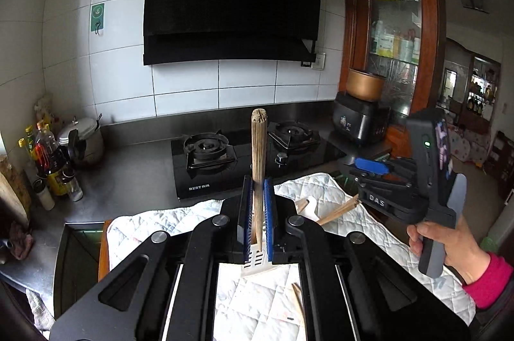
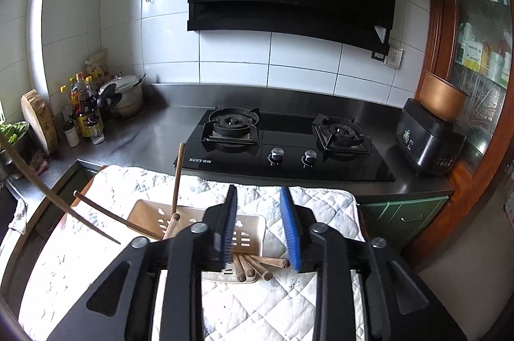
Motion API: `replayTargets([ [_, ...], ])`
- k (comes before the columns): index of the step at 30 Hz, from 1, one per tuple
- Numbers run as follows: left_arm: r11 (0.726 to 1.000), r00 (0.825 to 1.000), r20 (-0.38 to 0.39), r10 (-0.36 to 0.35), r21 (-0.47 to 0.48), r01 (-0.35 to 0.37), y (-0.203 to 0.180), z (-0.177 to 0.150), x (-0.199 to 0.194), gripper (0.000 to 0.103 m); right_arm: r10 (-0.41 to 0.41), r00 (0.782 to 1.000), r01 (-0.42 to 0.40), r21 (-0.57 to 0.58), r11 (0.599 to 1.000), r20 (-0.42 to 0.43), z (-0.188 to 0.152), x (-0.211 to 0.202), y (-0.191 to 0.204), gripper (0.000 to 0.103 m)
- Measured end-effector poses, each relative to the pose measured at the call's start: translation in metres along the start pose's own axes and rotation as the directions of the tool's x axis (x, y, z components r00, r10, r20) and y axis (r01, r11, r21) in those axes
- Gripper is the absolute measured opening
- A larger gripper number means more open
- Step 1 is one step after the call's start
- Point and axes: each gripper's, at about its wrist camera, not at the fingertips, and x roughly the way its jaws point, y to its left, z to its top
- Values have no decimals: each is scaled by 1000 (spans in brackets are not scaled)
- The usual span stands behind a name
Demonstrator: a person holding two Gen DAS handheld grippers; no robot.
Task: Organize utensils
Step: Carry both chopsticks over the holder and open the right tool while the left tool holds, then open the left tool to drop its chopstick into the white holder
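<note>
chopstick (image 1: 259,167): worn pale wood, upright, pinched between left gripper pads | chopstick holder (image 2: 247,236): beige, slotted, lying flat under right gripper | brown chopsticks (image 2: 253,267): inside holder, ends fanned toward right gripper

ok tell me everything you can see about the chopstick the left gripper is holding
The chopstick looks like pale, worn wood or bamboo, with a rough, chipped blunt end pointing up. It stands nearly upright, clamped between the blue pads of the left gripper, which is shut on it. Its lower end drops behind the fingers toward a white slotted holder lying on the quilted cloth; whether it touches the holder cannot be seen.
</note>
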Motion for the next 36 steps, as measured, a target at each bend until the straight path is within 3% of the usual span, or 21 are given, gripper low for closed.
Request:
replayTargets([
  [8,997,997,5,73,-32,-73,7,7,39,6,38,995,-34,-46,998,87,-20,-54,-3,36],
  [15,994,995,-74,74,-79,-80,21,-12,71,6,95,991,-90,-53,995,100,-59,-82,-3,36],
  [24,994,988,-141,61,-77,-72,27,-28,93,6,147,989,-145,-70,987,21,-119,-89,15,37],
  [36,994,992,-123,31,-104,-44,28,-32,76,9,202,973,-201,26,979,-107,-199,-86,25,37],
])
